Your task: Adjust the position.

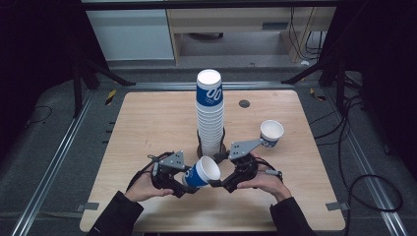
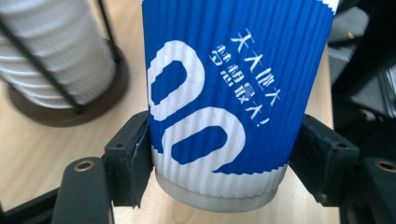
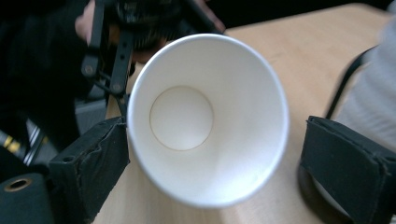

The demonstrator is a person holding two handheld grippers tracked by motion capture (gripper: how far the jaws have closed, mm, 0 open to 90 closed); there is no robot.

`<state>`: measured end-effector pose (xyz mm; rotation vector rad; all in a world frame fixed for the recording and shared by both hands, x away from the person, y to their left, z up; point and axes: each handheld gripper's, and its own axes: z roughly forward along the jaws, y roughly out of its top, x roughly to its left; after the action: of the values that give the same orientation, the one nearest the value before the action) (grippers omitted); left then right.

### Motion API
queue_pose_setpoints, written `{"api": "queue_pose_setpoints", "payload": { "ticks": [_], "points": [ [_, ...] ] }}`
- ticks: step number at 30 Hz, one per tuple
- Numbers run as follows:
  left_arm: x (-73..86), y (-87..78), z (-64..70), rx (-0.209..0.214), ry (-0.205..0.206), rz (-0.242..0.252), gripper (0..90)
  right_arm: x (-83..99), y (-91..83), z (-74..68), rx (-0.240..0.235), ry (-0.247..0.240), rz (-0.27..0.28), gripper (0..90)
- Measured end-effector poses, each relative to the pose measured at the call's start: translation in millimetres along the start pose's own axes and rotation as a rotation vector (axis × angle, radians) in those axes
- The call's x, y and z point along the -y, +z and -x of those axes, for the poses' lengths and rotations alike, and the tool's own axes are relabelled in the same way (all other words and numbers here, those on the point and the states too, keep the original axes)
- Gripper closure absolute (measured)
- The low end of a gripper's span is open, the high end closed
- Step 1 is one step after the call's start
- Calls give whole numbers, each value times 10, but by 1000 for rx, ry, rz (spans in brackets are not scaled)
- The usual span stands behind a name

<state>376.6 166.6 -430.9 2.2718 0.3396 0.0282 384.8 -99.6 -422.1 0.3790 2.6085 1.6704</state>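
Dim room, grey floor (image 1: pixel 49 132), pale cabinets (image 1: pixel 130 34)

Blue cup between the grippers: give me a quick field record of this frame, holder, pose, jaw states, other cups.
held item: blue cup, ribbed blue sleeve, white inside, empty
holder: left gripper, jaws pressed on both sides near the cup's base
cup pose: tilted, mouth toward the right gripper
right gripper: open, jaws either side of the cup's rim; left jaw close to or touching it, right jaw apart
cup stack: tall, upright in a dark wire holder, table centre
loose cup: on the table, right of the stack
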Motion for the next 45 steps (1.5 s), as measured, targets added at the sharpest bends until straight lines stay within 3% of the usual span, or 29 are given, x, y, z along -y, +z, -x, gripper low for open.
{"api": "queue_pose_setpoints", "payload": {
  "ticks": [4,8,15,20,33,41,45],
  "points": [
    [2,-92,-45,-37,-33,89,277,-16,-143,63,43,38,85,73],
    [-10,-163,-45,-54,-49,175,276,-8,-202,105,55,73,121,67],
    [-25,-151,1,-55,-53,260,276,-13,-142,91,15,96,162,70],
    [-48,-59,55,-43,-44,257,276,-29,-91,76,-25,116,191,85],
    [-101,52,159,-50,-12,238,276,-30,99,19,-75,112,159,169],
    [-95,48,156,-44,-15,226,263,-26,82,11,-78,92,160,214],
    [-65,31,121,-62,-29,208,227,-45,-23,22,-51,79,183,214]
  ]
}}
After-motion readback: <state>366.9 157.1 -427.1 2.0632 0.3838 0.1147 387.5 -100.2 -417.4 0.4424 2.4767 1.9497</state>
